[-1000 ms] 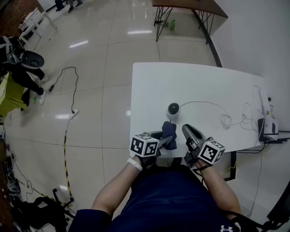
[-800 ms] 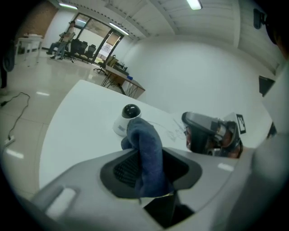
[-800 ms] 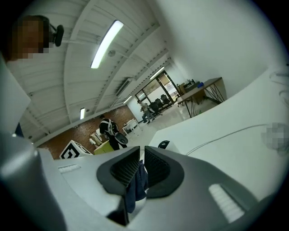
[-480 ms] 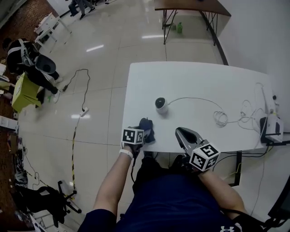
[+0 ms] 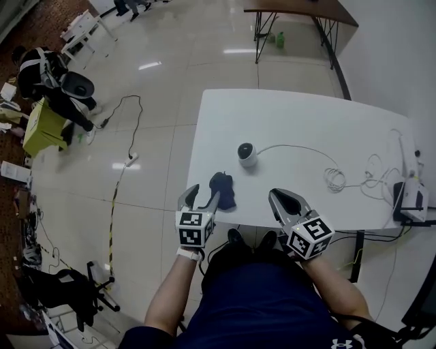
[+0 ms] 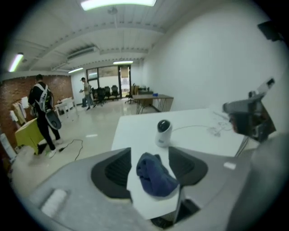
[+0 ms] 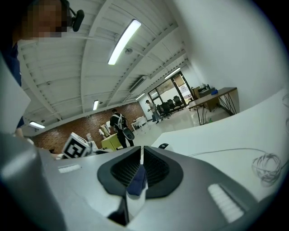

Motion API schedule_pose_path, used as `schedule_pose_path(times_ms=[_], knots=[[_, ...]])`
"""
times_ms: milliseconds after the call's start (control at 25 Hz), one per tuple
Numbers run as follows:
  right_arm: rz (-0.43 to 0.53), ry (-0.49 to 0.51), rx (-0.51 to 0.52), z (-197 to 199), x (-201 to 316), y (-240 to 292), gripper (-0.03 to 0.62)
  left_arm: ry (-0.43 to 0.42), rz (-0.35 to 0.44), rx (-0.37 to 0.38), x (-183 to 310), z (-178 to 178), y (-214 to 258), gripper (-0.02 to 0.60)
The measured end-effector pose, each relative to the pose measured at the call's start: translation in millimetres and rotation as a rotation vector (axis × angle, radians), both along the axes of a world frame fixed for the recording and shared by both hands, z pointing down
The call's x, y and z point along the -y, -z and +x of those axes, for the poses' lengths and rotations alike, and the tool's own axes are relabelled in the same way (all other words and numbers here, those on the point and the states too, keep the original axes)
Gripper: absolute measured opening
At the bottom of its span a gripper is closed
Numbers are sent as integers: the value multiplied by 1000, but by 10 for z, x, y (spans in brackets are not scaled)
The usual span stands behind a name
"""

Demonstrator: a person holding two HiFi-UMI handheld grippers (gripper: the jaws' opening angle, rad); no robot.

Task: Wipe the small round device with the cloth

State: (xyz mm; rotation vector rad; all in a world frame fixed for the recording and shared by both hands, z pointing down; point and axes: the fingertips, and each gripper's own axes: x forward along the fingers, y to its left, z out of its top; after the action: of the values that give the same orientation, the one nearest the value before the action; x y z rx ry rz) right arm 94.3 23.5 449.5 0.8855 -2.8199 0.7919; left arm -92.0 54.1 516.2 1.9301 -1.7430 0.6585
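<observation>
The small round white device [image 5: 246,154] with a dark face stands on the white table [image 5: 306,116]; the left gripper view shows the device [image 6: 163,132] beyond the jaws. The dark blue cloth [image 5: 223,189] lies bunched near the table's front edge. My left gripper [image 5: 203,195] hovers at that edge just left of the cloth, its jaws having just been opening. In its own view the cloth [image 6: 156,175] lies loose on the table between the wide jaws, untouched. My right gripper [image 5: 278,198] is shut and empty to the cloth's right; only a blue sliver shows through its slit [image 7: 141,169].
A thin white cable [image 5: 334,178] runs from the device to a coil and on to a white box [image 5: 409,198] at the table's right edge. A person [image 5: 54,88] and a floor cable [image 5: 126,129] are at the left, and a dark table [image 5: 300,10] stands behind.
The left gripper has let go of the cloth, opened wide and drawn back to the table's front edge. The cloth stays on the table. The right gripper has hardly shifted.
</observation>
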Motion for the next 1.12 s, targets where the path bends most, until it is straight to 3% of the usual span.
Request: schedule_pose_path(times_ms=[120,240,360,560,920,1120], knots=[[95,15,-48,-72,15,144,22,-154,167,-64,-163,465,502,188],[156,23,-88,-166,-10,235,15,-253,227,-134,-284,850,658,156],[168,12,-114,-264,-43,256,15,-288,234,-189,-342,1020,586,141],[184,-23,-161,-349,-9,247,15,-324,216,-240,-360,1001,500,137],[196,-92,-222,-497,-51,330,15,-354,234,-267,-353,832,521,118],[289,-41,-260,-496,-163,262,15,-371,235,-265,-328,823,507,115]])
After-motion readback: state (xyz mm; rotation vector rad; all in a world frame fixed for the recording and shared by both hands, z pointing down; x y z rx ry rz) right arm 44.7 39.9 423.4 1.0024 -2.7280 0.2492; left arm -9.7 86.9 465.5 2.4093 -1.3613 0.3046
